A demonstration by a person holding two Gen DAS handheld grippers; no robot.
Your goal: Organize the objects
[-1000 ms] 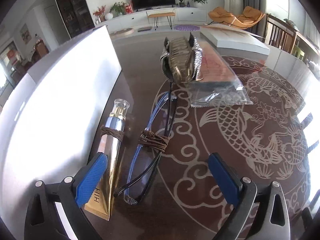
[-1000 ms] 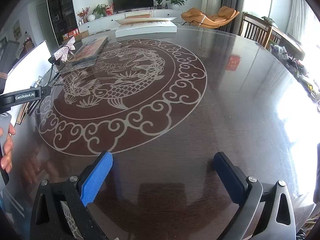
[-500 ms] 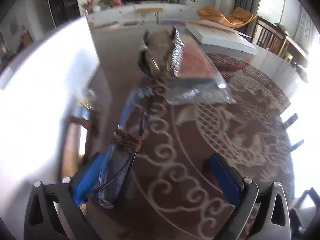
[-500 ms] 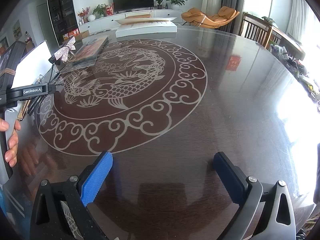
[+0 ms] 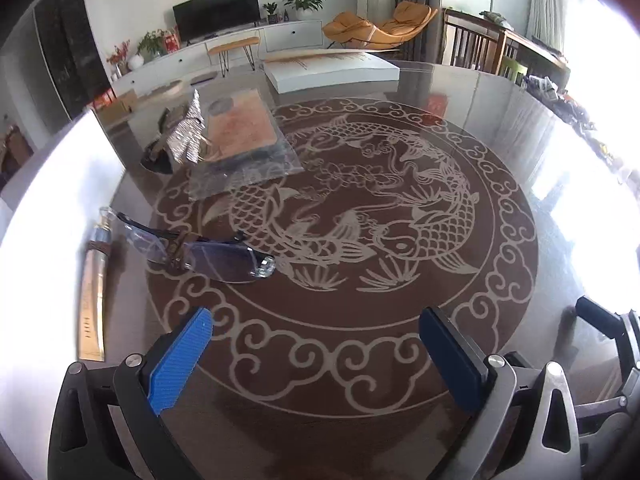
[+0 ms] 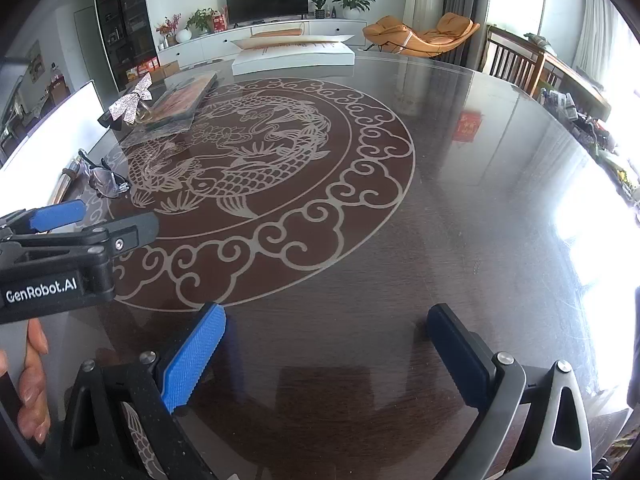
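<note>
Folded glasses (image 5: 208,254) with a brown tie lie on the dark table, left of centre in the left wrist view, also visible in the right wrist view (image 6: 106,180). A gold tube (image 5: 94,280) lies to their left beside a white box (image 5: 44,208). A sparkly bow clip (image 5: 186,134) and a clear packet (image 5: 244,140) lie farther back. My left gripper (image 5: 316,344) is open and empty, short of the glasses. My right gripper (image 6: 324,344) is open and empty over bare table.
A white flat box (image 5: 332,70) lies at the table's far edge. The table (image 6: 460,184) has a carved fish pattern in the middle. Chairs (image 6: 516,64) stand at the far right. The left gripper's body (image 6: 60,252) shows at the right wrist view's left edge.
My left gripper has swung right and pulled back from the tube and glasses; the glasses now lie farther ahead and to the left. The right gripper has not moved.
</note>
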